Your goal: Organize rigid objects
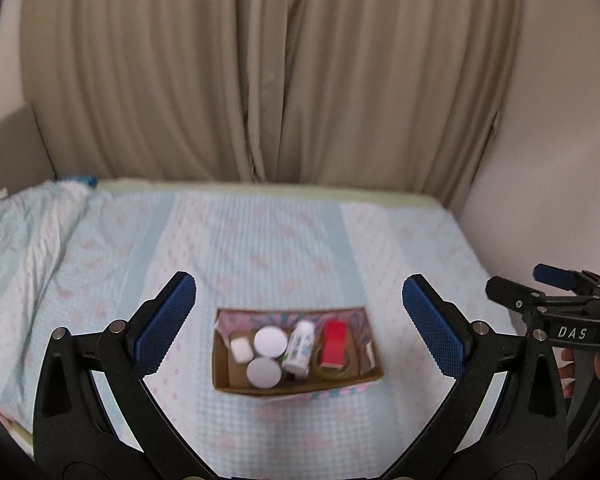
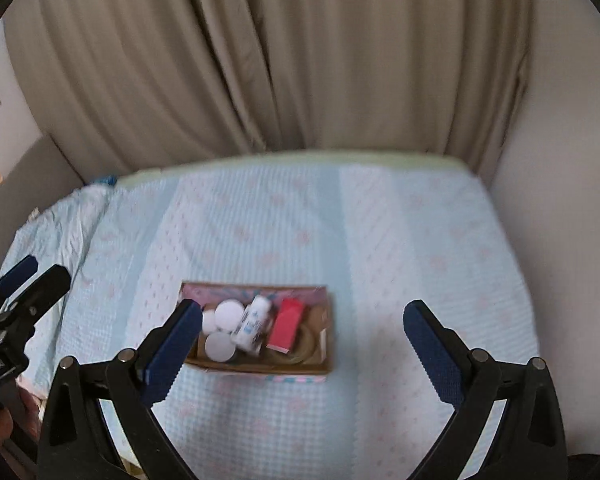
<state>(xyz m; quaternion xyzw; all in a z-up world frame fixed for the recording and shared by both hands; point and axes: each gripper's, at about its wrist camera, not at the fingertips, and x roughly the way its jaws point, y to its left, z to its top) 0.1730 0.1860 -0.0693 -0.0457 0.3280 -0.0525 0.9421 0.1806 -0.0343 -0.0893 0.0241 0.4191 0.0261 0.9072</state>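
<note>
The left hand-held gripper (image 1: pixel 299 304) is hanging above the bed (image 1: pixel 280 232) with its blue-padded fingers (image 1: pixel 164 320) spread wide, gripping nothing. The right hand-held gripper (image 2: pixel 303 332) is likewise standing wide open and empty, its left finger (image 2: pixel 174 344) overlapping the near-left corner of the cardboard box (image 2: pixel 260 368) in its own view. The box is sitting on the checked pale-blue bedspread (image 2: pixel 380 240), holding two white round lids (image 1: pixel 269 341), a small white case (image 1: pixel 241 350), a white bottle (image 1: pixel 300 347) lying tilted, and a red box (image 1: pixel 333 343) resting on a tape roll (image 2: pixel 306 344). Beyond the bed, beige curtains (image 1: pixel 260 80) are hanging against the wall.
</note>
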